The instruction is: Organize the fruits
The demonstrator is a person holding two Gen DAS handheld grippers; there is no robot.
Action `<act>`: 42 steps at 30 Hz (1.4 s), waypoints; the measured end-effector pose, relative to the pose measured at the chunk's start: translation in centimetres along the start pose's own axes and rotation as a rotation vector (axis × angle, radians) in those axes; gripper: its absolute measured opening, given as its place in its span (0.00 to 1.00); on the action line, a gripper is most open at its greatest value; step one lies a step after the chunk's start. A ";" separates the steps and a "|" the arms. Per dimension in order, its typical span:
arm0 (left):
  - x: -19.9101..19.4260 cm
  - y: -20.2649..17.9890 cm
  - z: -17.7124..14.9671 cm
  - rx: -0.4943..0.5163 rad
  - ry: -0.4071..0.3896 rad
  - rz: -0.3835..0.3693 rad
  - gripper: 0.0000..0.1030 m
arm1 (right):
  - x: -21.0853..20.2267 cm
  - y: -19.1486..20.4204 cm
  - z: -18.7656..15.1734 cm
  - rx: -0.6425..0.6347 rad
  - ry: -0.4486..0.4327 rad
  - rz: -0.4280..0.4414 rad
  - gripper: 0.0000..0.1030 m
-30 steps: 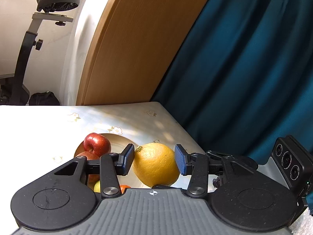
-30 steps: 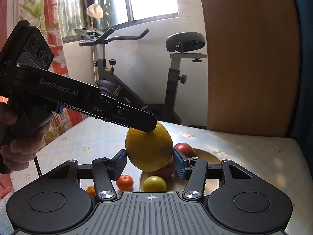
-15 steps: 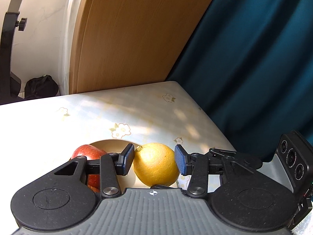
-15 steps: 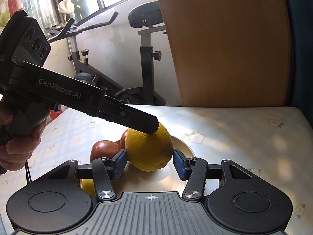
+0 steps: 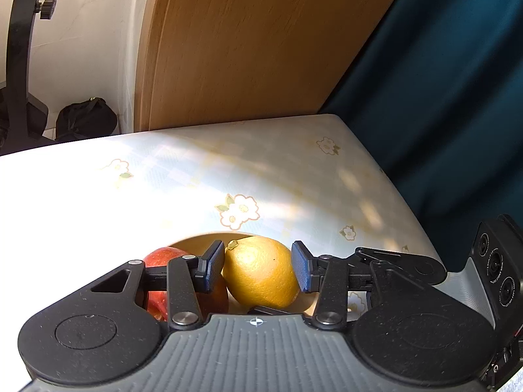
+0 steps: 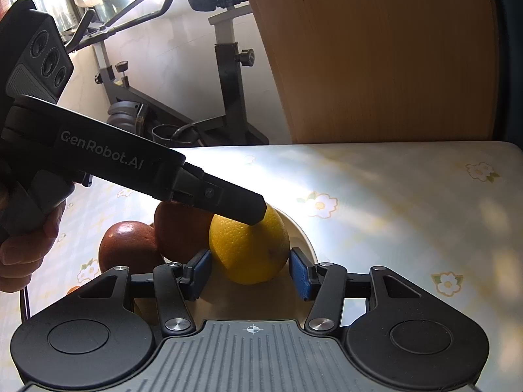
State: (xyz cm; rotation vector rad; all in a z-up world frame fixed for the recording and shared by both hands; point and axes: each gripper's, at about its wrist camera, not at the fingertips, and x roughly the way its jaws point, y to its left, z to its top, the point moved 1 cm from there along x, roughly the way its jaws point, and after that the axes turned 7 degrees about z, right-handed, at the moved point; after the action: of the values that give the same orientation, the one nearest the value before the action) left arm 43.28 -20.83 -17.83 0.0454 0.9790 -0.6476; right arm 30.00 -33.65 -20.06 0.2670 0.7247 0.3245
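A person is holding a gripper in each hand over a table (image 5: 294, 176) covered with a flowered cloth, and both tools are meeting at one orange (image 5: 261, 271). The left gripper (image 5: 258, 269) is pinching the orange: its blue pads are sitting against the fruit's two sides, and the jaws are closing in on it. From the other side, one of its fingers is lying across the top of the orange. The right gripper (image 6: 250, 272) is pointing down at the same fruit with its jaws partly spread, one pad just beside each flank; I cannot tell whether those pads are pressing on the peel or only standing next to it. The orange is sitting low over the pale bowl (image 6: 302, 235), toward the bowl's right side in the right gripper's view, and I cannot tell whether it is resting on the bottom. It is touching or nearly touching a red apple (image 6: 183, 228), and a second apple (image 6: 127, 248) is lying just left of that one. The person's hand (image 6: 26, 251) is gripping the left tool's handle at the left edge of the right gripper's view. Beyond the table an exercise bike (image 6: 228, 65) is standing by the white wall, with a wooden panel (image 5: 245, 49) and a dark blue curtain (image 5: 441, 81) to its right.
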 end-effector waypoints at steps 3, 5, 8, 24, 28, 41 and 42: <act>-0.4 0.2 0.2 0.003 -0.018 -0.001 0.44 | 0.1 -0.1 0.1 0.013 -0.008 -0.003 0.46; -1.4 -0.1 -0.1 0.000 -0.033 -0.008 0.44 | 0.0 -0.3 0.1 0.021 -0.016 -0.008 0.46; -2.5 0.0 -0.3 -0.008 -0.055 -0.007 0.44 | 0.1 -0.3 0.1 0.034 -0.024 -0.014 0.47; -8.8 1.6 -3.5 -0.040 -0.177 0.056 0.44 | -2.8 3.0 -0.8 0.022 -0.089 -0.109 0.52; -10.4 2.4 -5.5 -0.035 -0.195 0.101 0.44 | -4.6 4.7 -1.8 0.030 -0.108 -0.103 0.52; -16.7 7.8 -9.4 0.019 -0.204 0.232 0.44 | -6.5 11.3 -5.1 0.014 -0.104 -0.086 0.51; -17.2 8.2 -9.4 0.033 -0.212 0.251 0.44 | -6.5 11.7 -5.1 0.013 -0.103 -0.086 0.51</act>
State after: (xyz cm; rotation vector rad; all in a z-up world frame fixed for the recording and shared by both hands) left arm 33.87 -2.76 -11.78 0.1243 0.7433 -0.4275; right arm 19.66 -24.74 -15.81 0.2621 0.6346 0.2224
